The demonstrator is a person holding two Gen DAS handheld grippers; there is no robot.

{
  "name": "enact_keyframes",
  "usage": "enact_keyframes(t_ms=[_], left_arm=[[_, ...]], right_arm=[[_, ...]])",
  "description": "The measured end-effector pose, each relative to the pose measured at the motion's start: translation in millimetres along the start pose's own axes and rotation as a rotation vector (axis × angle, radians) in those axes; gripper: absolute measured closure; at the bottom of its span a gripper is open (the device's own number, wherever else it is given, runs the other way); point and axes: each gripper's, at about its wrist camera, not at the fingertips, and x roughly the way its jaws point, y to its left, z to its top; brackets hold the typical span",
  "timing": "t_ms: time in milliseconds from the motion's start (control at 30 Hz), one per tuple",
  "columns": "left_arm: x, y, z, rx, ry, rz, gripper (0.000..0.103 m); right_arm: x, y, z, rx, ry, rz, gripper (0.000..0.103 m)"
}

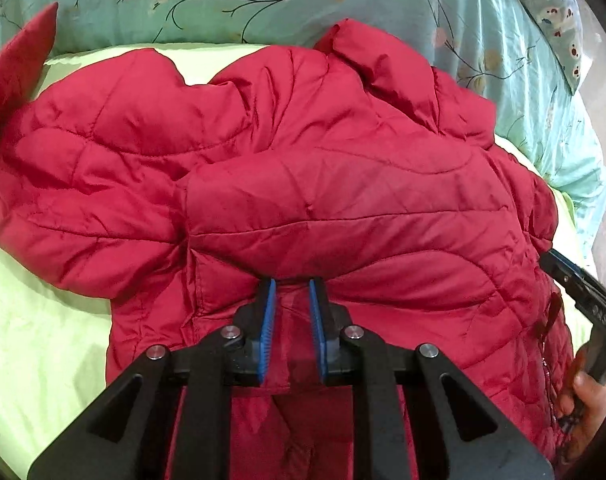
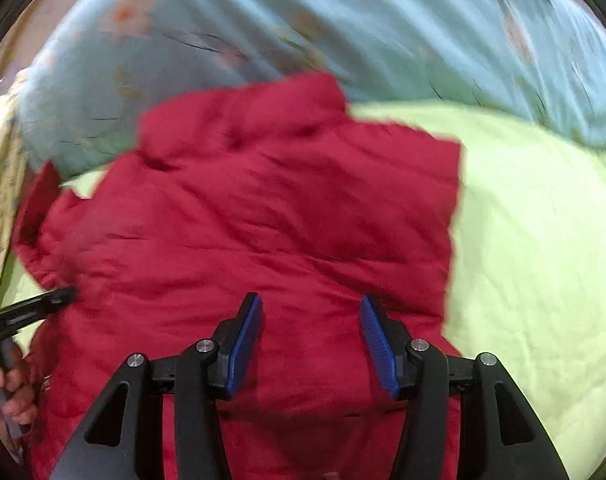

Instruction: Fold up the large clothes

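A red quilted jacket (image 1: 303,160) lies spread and partly folded on a light green sheet (image 1: 43,340). My left gripper (image 1: 292,282) is shut on a fold of the jacket's fabric, which is pinched between its blue pads. In the right wrist view the jacket (image 2: 263,208) looks blurred, and my right gripper (image 2: 310,299) hangs open just above it with nothing between its pads. The right gripper's tool (image 1: 583,292) shows at the jacket's right edge. The left gripper's tool (image 2: 43,304) meets the jacket's left edge.
A teal floral quilt (image 1: 263,0) is bunched along the far side of the bed. A patterned pillow (image 1: 551,12) lies at the far right. Green sheet (image 2: 543,240) stretches to the right of the jacket. A person's hand (image 1: 587,392) holds the right tool.
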Motion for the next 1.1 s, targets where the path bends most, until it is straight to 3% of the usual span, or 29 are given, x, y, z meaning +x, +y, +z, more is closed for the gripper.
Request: enact_keyframes(t_ms=[67, 167, 300, 533, 767, 1100], left_arm=[[-1.3, 0.0, -0.5, 0.005, -0.001, 0.001, 0.088], [-1.7, 3.1, -1.5, 0.008, 0.000, -0.016, 0.088], [0.9, 8.6, -1.3, -0.003, 0.001, -0.053, 0.088], [-24.0, 29.7, -7.6, -0.091, -0.020, -0.127, 0.088], [-57.2, 56.2, -14.9, -0.133, -0.070, -0.032, 0.086], [-78.2, 90.1, -20.2, -0.173, -0.095, 0.050, 0.086]], right_arm=[[5.5, 22.0, 1.7, -0.064, 0.018, 0.016, 0.049], [36.4, 42.5, -3.4, -0.132, 0.112, -0.022, 0.047], [62.8, 24.0, -10.6, -0.049, 0.146, 0.032, 0.046], [52.9, 16.6, -8.0, 0.008, 0.139, 0.081, 0.045], [10.3, 8.1, -16.7, 0.065, 0.081, 0.146, 0.045], [-30.5, 5.6, -40.7, 0.068, 0.071, 0.218, 0.045]])
